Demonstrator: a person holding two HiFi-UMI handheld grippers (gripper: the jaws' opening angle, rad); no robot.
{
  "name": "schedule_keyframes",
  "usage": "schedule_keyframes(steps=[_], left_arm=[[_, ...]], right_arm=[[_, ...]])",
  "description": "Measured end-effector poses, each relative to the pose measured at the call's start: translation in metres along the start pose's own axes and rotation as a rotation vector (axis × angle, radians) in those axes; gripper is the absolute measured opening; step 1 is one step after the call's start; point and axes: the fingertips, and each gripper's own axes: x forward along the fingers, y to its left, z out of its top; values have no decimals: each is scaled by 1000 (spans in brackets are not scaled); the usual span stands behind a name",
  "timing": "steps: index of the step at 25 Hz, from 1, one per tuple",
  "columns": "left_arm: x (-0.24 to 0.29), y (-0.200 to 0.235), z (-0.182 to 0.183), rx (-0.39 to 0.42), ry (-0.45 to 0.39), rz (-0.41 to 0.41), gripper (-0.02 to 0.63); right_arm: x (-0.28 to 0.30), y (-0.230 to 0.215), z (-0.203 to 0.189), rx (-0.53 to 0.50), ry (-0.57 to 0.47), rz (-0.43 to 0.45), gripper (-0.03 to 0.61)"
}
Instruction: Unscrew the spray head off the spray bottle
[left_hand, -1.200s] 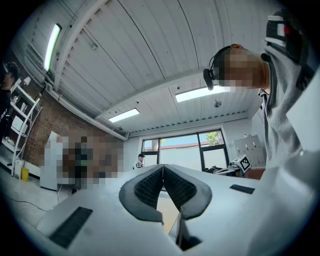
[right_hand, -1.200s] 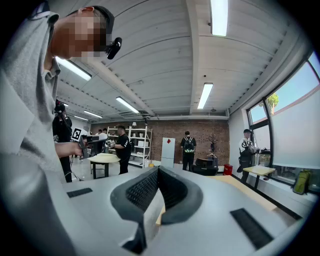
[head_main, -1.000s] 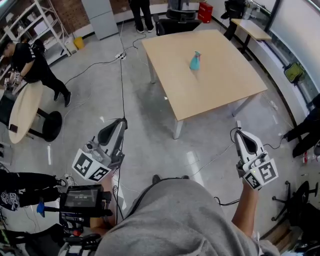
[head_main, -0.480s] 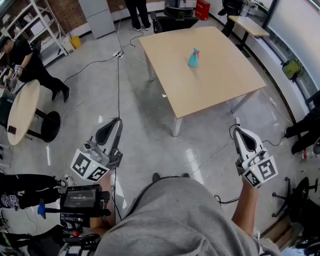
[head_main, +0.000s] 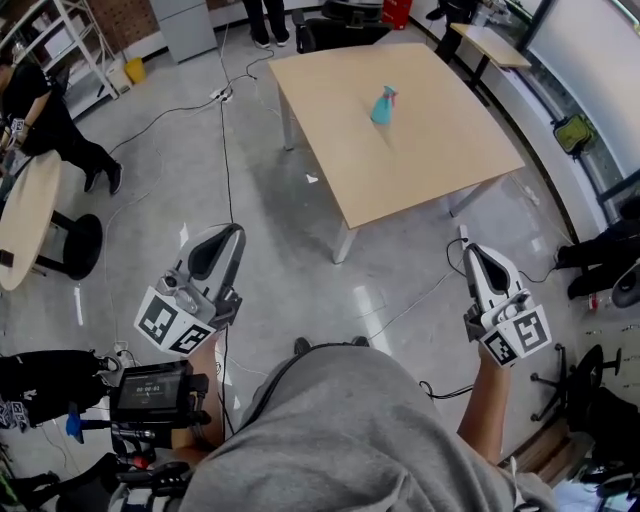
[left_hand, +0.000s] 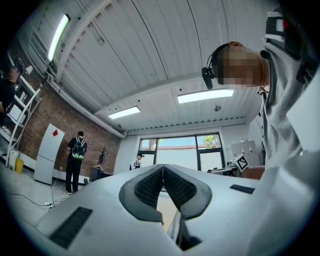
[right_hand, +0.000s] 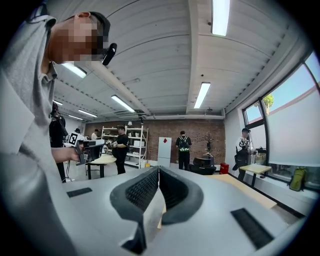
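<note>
Left gripper (head_main: 229, 240) is low at the person's left, over the floor. Jaws clenched pad to pad, nothing between them. The bottle (head_main: 383, 106) is teal and upright, far ahead near the middle of the tan table (head_main: 445, 150), well apart from both grippers. The spray head (head_main: 388, 91) is on top, not yet off. Right gripper (head_main: 469, 252) is at the person's right, also over the floor, jaws pressed together, empty.

Task looks unstarted; the step in hand is getting to the table. Close in until the bottle is in reach and open both jaws before arriving. Pin the body low with one gripper and take the head at its collar, not the trigger, with the other. The bottle looks light and likely tips if bumped, so come in level and slow.
</note>
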Motion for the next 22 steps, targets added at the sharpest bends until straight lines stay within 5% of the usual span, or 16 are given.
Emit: schedule_keyframes(steps=[10,22], left_arm=[[31,28,-28,-60,-1,-30,5],[158,48,-74,-51,21,79,5]], right_arm=[[42,-20,-2,12,36,-2,6],[117,-149,-21,46,37,142,6]])
